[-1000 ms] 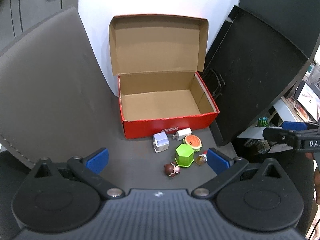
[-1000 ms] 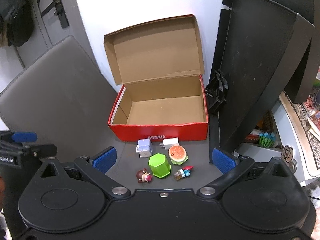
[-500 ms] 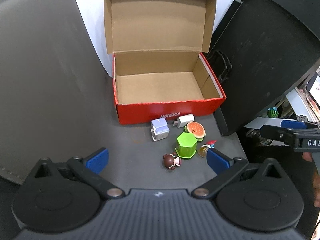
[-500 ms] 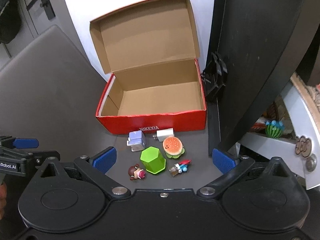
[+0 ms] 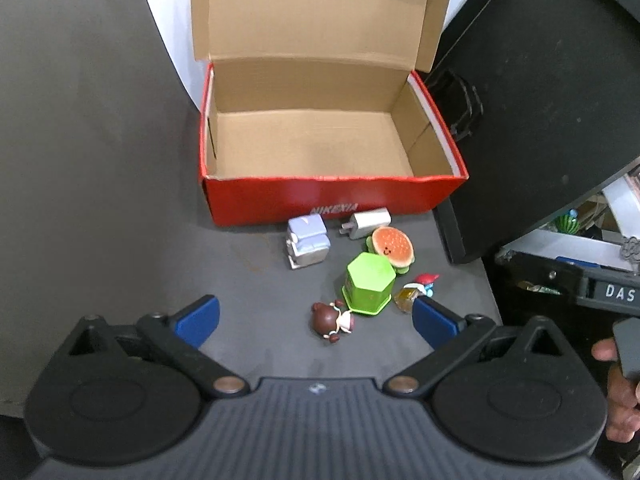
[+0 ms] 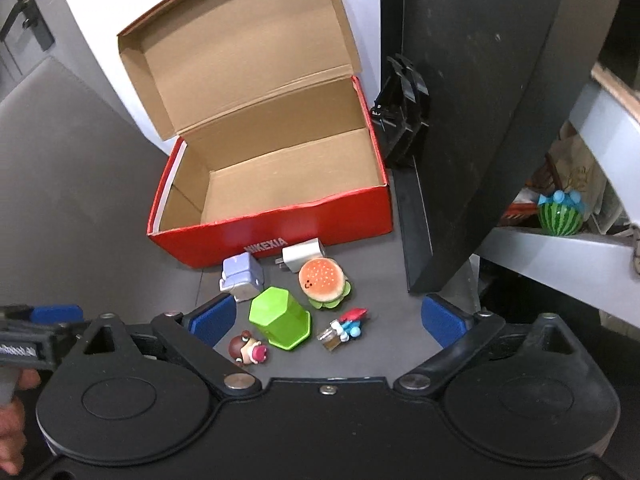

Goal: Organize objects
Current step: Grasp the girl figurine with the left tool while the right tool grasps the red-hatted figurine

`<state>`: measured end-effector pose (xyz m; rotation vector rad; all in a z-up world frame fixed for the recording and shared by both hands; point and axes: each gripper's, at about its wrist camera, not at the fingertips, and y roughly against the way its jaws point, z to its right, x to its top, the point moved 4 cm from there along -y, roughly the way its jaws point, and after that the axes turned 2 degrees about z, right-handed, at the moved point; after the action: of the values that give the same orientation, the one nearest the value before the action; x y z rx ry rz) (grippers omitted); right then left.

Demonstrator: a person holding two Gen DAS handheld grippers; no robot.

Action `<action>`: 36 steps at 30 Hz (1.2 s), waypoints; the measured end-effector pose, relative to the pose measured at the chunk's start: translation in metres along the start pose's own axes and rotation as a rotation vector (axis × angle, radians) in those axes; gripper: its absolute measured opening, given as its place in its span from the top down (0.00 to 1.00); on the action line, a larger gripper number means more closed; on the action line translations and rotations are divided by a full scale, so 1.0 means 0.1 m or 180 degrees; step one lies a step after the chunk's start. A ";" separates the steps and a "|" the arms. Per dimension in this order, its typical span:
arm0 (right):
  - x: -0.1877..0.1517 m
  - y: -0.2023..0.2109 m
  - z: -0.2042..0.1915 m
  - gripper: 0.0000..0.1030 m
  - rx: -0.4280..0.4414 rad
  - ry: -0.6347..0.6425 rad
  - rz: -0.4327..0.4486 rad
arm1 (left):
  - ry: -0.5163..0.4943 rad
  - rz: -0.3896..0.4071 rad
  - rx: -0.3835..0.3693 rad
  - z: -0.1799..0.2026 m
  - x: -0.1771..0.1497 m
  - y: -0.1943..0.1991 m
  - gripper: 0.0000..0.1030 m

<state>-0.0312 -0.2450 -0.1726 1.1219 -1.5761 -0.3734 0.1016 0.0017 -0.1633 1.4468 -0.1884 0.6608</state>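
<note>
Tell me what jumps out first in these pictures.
The open red shoebox stands at the back of the grey mat, its inside bare. Just before its front wall lies a cluster of small things, brightest the green hexagonal pot and the burger toy touching it. Both hand-held grippers hang open, holding nothing.

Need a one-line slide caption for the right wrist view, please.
Open right gripper above six small items, including a green hexagonal cup and burger toy, before an empty red shoebox.

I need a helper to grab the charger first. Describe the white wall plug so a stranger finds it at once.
Find the open red shoebox on the dark mat. Right against its front wall, under the printed brand name, lies the white wall plug, just behind the burger toy. It is the only plain white block there, with metal prongs at one end.
</note>
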 end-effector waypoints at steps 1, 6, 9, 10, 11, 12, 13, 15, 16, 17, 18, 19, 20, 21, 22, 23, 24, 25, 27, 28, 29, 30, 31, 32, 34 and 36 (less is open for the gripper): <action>-0.01 -0.03 0.01 0.04 0.0006 -0.0022 0.0004 | 0.0023 -0.0032 -0.0002 0.00 -0.01 -0.06 0.01; -0.02 -0.19 0.10 0.09 -0.0057 -0.0204 0.0005 | 0.0067 -0.0177 -0.0011 0.02 -0.05 -0.31 0.02; -0.04 -0.29 0.18 0.14 -0.0098 -0.0337 -0.0022 | 0.0058 -0.0244 -0.0022 0.05 -0.07 -0.43 0.03; -0.05 -0.32 0.20 0.14 -0.0100 -0.0386 -0.0039 | 0.0054 -0.0264 -0.0032 0.06 -0.07 -0.46 0.04; -0.06 -0.37 0.23 0.14 -0.0101 -0.0468 -0.0066 | 0.0045 -0.0281 -0.0036 0.07 -0.07 -0.49 0.04; -0.07 -0.41 0.27 0.14 -0.0099 -0.0545 -0.0093 | 0.0028 -0.0297 -0.0033 0.08 -0.07 -0.52 0.04; -0.09 -0.45 0.30 0.14 -0.0087 -0.0635 -0.0128 | 0.0016 -0.0310 -0.0028 0.09 -0.07 -0.55 0.05; -0.12 -0.53 0.36 0.16 -0.0082 -0.0778 -0.0167 | -0.0009 -0.0337 -0.0017 0.12 -0.07 -0.62 0.06; -0.12 -0.56 0.37 0.18 -0.0102 -0.0809 -0.0176 | -0.0006 -0.0360 -0.0016 0.13 -0.08 -0.65 0.08; -0.13 -0.59 0.37 0.18 -0.0122 -0.0803 -0.0179 | 0.0002 -0.0389 -0.0024 0.14 -0.08 -0.69 0.09; -0.14 -0.62 0.37 0.18 -0.0139 -0.0819 -0.0164 | 0.0025 -0.0430 -0.0031 0.14 -0.08 -0.73 0.11; -0.14 -0.64 0.37 0.19 -0.0144 -0.0840 -0.0168 | 0.0041 -0.0446 -0.0029 0.15 -0.08 -0.75 0.13; -0.15 -0.67 0.37 0.19 -0.0160 -0.0875 -0.0178 | 0.0038 -0.0450 -0.0022 0.16 -0.09 -0.78 0.14; -0.16 -0.69 0.37 0.20 -0.0170 -0.0911 -0.0193 | 0.0012 -0.0460 -0.0010 0.17 -0.09 -0.82 0.15; -0.17 -0.72 0.38 0.21 -0.0178 -0.0956 -0.0204 | -0.0001 -0.0473 -0.0007 0.18 -0.11 -0.84 0.17; -0.17 -0.76 0.38 0.22 -0.0184 -0.1000 -0.0215 | -0.0005 -0.0493 -0.0008 0.20 -0.12 -0.88 0.18; -0.18 -0.79 0.38 0.24 -0.0197 -0.1037 -0.0227 | -0.0006 -0.0527 -0.0012 0.20 -0.14 -0.92 0.20; -0.19 -0.83 0.39 0.26 -0.0216 -0.1064 -0.0242 | -0.0003 -0.0550 -0.0010 0.21 -0.15 -0.96 0.22; -0.21 -0.92 0.39 0.31 -0.0193 -0.1112 -0.0297 | -0.0035 -0.0592 -0.0008 0.21 -0.17 -1.05 0.25; -0.22 -0.97 0.39 0.33 -0.0171 -0.1150 -0.0335 | -0.0054 -0.0609 0.0007 0.22 -0.18 -1.08 0.26; -0.24 -1.02 0.39 0.34 -0.0146 -0.1189 -0.0376 | -0.0068 -0.0625 0.0031 0.22 -0.19 -1.12 0.26; -0.26 -1.06 0.39 0.36 -0.0148 -0.1206 -0.0392 | -0.0091 -0.0635 0.0045 0.22 -0.19 -1.15 0.26; -0.27 -1.09 0.39 0.38 -0.0178 -0.1199 -0.0396 | -0.0112 -0.0650 0.0059 0.22 -0.19 -1.20 0.26; -0.28 -1.12 0.39 0.38 -0.0212 -0.1176 -0.0396 | -0.0119 -0.0675 0.0079 0.21 -0.20 -1.25 0.27; -0.30 -1.17 0.39 0.38 -0.0250 -0.1178 -0.0416 | -0.0051 -0.0707 0.0092 0.20 -0.20 -1.32 0.29; -0.32 -1.21 0.40 0.40 -0.0257 -0.1200 -0.0440 | -0.0035 -0.0736 0.0090 0.20 -0.21 -1.38 0.30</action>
<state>-0.0129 -0.2925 -0.2939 1.1472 -1.7939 -0.7708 0.1621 -0.0213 -0.2884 1.4728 -0.0194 0.4684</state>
